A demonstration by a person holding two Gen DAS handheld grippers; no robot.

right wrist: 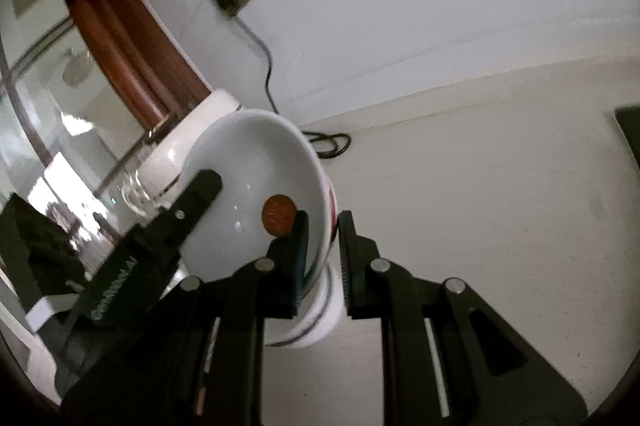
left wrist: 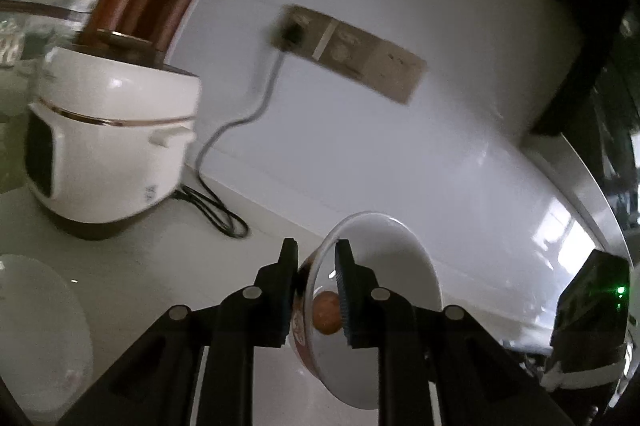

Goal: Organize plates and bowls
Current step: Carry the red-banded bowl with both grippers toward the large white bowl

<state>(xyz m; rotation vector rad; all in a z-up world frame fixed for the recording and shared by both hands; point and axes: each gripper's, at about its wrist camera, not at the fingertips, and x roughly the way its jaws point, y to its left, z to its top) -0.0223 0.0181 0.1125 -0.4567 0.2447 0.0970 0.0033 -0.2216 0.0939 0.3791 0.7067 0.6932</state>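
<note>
White porcelain is clamped in both pairs of tongs: the left tongs (left wrist: 316,290) are shut on the rim of a bowl (left wrist: 384,266) at lower centre of the left view, and the right tongs (right wrist: 322,258) grip the wall of a second bowl (right wrist: 248,170) at centre. Both bowls are carried tilted above the counter (right wrist: 480,186). A carrying step is judged to be in hand; next, each bowl must be levelled and lowered, perhaps near the plate (left wrist: 36,326) at lower left.

Dim, motion-blurred – fisheye-warped edges, glare patches.
</note>
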